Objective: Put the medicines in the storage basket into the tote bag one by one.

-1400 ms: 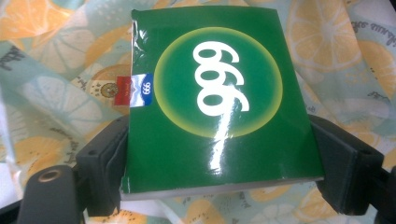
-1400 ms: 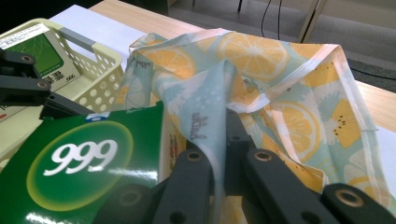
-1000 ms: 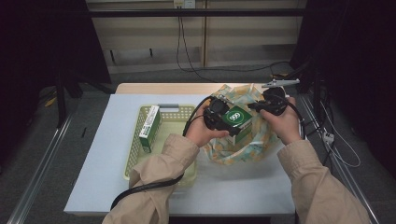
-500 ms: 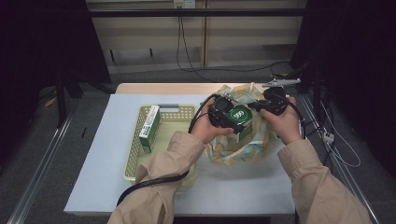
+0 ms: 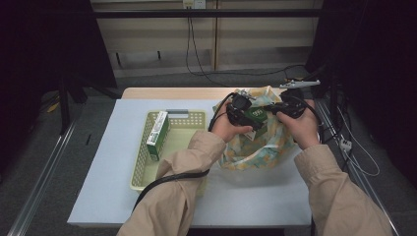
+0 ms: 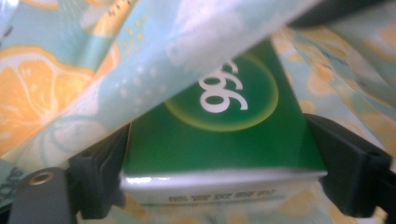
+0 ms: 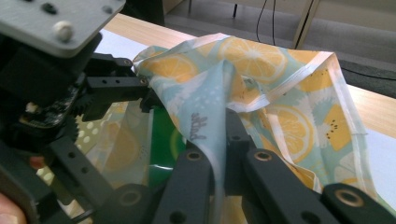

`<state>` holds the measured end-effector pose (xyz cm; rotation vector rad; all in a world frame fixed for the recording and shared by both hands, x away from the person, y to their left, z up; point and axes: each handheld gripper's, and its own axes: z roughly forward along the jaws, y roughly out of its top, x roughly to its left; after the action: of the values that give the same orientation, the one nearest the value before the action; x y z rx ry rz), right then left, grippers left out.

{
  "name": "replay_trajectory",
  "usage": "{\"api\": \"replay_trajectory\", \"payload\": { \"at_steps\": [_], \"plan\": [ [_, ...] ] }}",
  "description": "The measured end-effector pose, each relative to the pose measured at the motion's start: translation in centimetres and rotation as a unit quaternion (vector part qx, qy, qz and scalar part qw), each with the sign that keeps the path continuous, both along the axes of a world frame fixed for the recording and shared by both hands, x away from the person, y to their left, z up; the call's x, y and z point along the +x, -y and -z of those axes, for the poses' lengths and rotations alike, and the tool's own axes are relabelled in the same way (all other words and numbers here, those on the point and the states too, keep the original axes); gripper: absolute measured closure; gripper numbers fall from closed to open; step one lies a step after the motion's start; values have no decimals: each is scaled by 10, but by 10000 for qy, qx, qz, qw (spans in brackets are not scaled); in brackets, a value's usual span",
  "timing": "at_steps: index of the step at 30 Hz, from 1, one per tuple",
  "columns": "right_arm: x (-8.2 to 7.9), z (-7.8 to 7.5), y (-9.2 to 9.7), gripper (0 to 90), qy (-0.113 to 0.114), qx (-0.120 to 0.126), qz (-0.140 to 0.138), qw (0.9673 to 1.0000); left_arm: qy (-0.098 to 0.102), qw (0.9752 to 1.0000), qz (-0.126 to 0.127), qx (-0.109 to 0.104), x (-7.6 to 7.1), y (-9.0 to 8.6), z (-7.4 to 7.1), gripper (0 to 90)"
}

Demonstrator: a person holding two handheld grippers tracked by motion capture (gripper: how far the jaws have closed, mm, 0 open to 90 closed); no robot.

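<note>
High view: at the right centre of the frame, both of the person's hands meet over a soft cloth bag printed with orange slices on pale blue (image 5: pixel 255 147), which lies on the white bench (image 5: pixel 113 196). The left hand-held gripper (image 5: pixel 248 118) grips a green cardboard box with a white number in a yellow-green ring (image 5: pixel 256 114) at the bag's mouth. The right hand-held gripper (image 5: pixel 275 109) sits just beside it, to the right, its grey three-cornered plate (image 5: pixel 300 83) jutting toward the upper right.

In the left gripper view the green box (image 6: pixel 224 135) fills the middle of the frame, clamped between the two black jaws that press its left and right sides, while a fold of the bag's cloth (image 6: pixel 154 70) drapes across the upper left and covers part of the ring.

In the right gripper view the right hand-held gripper (image 7: pixel 219 140) has its jaws pinched together on a pale blue flap of the bag's rim (image 7: pixel 210 107), lifting it at the centre of the frame; the left hand-held gripper (image 7: pixel 149 98) stands at the left, and a strip of green, probably the box (image 7: pixel 161 135), shows under the cloth.

At the left centre of the high view, well apart from the bag, a pale green plastic basket (image 5: pixel 142 167) holds a second upright green-and-white box (image 5: pixel 157 135) at its left wall.
</note>
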<state>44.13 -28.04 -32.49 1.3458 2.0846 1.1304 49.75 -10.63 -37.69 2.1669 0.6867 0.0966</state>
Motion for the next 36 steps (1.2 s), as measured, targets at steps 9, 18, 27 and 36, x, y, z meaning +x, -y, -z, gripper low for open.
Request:
{"api": "replay_trajectory", "payload": {
  "at_steps": [9, 18, 27, 36],
  "plan": [
    [0, 11, 4, 899, -112, -31, 56, 9999, -198, 9997, 157, 2, -11, -28, -9, 115],
    [-6, 20, 5, 898, -192, -110, 130, 9997, -134, 9997, 212, -24, -29, -80, -32, 92],
    [-8, 26, -5, 899, -248, -121, 27, 9996, 53, 9999, 52, 150, -40, -130, -41, 97],
    [-9, 31, -5, 899, -282, -121, 15, 9995, 137, 9993, -150, 301, -45, -170, -40, 104]
  ]
}}
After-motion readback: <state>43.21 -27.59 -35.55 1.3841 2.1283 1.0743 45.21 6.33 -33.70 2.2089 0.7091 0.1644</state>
